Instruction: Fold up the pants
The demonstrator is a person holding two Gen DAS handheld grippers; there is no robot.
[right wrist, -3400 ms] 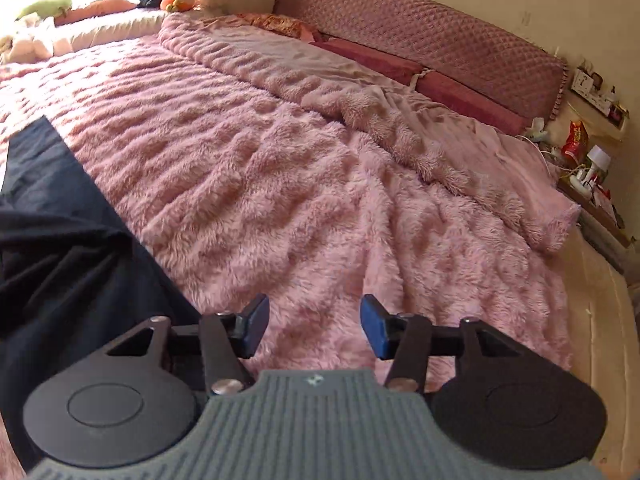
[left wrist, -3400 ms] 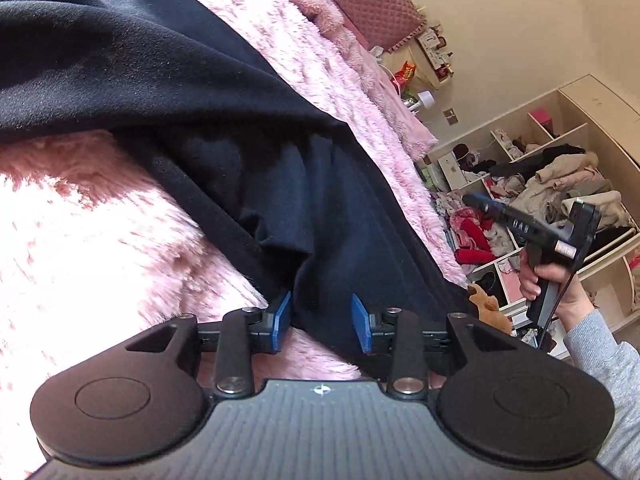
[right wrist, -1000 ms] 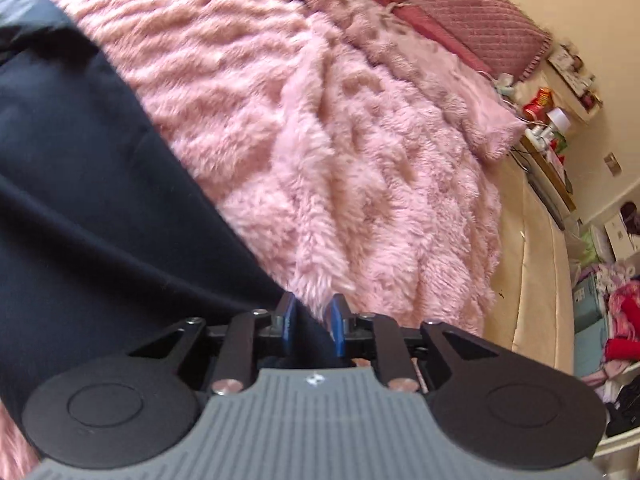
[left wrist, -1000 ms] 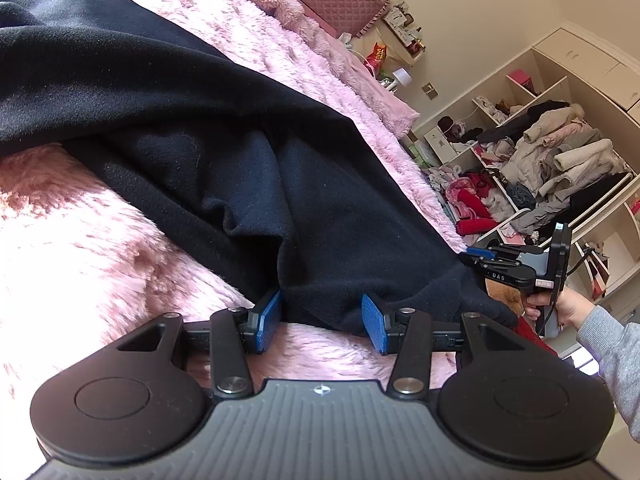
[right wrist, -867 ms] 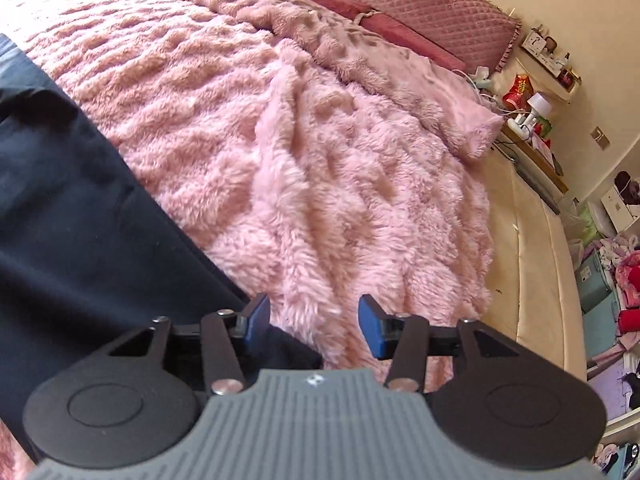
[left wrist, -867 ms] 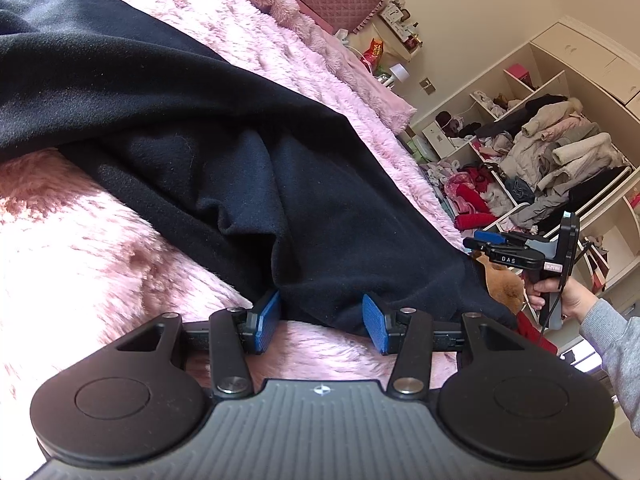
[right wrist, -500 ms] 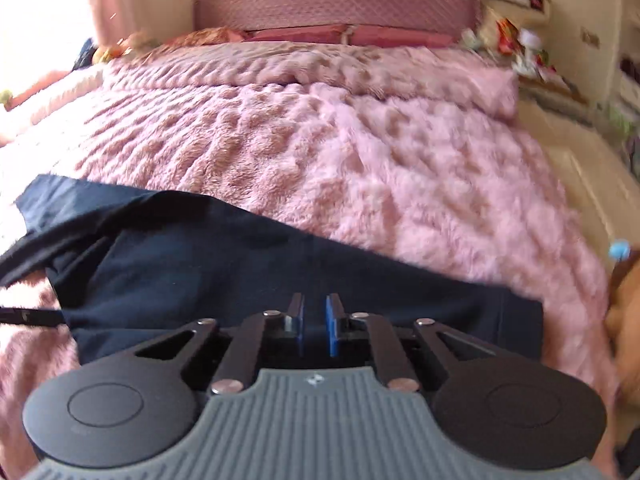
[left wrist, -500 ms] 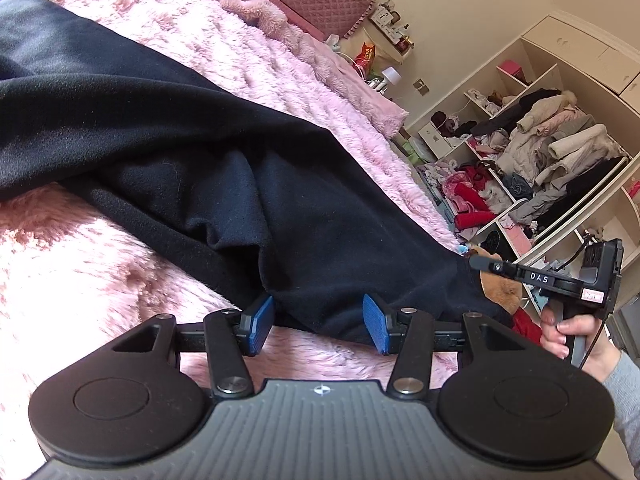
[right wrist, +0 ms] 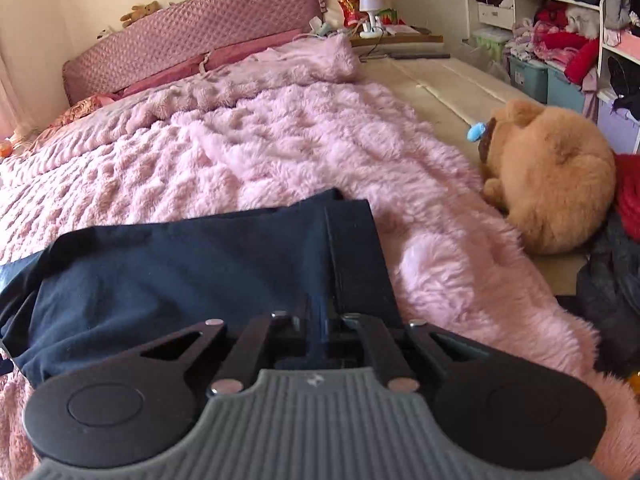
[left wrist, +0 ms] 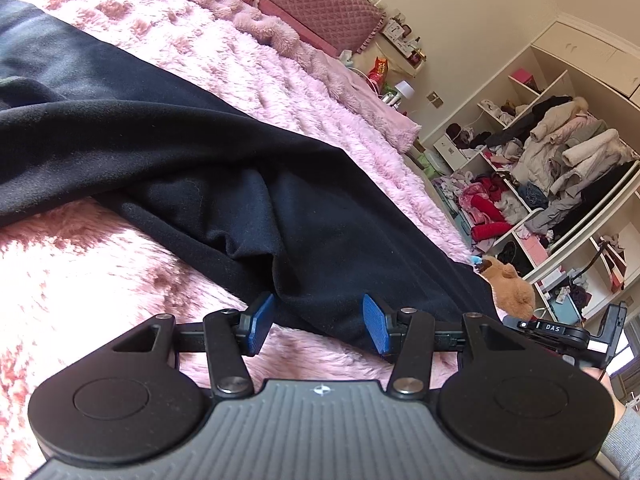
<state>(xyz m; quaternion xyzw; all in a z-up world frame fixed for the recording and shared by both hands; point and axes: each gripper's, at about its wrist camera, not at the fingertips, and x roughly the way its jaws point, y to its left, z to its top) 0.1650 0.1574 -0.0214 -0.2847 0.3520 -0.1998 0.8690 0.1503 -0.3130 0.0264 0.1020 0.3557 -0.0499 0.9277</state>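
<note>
**Right gripper pinches the pants hem**

The right gripper (right wrist: pixel 324 330) is clenched on the hem of the dark pants (right wrist: pixel 192 264). The left gripper (left wrist: pixel 316 322) stands open, the pants' edge between its blue pads (left wrist: pixel 260 318), untouched. The pants lie spread across the pink blanket (right wrist: pixel 280 140). Beyond sits a plush toy (right wrist: pixel 548 176), then cluttered shelves (left wrist: pixel 560 184).

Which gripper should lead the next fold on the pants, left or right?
Right, probably. The right gripper is shut on the hem end of the pants, ready to carry it over. The left gripper is open, its pads straddling the cloth edge without pinching.
</note>
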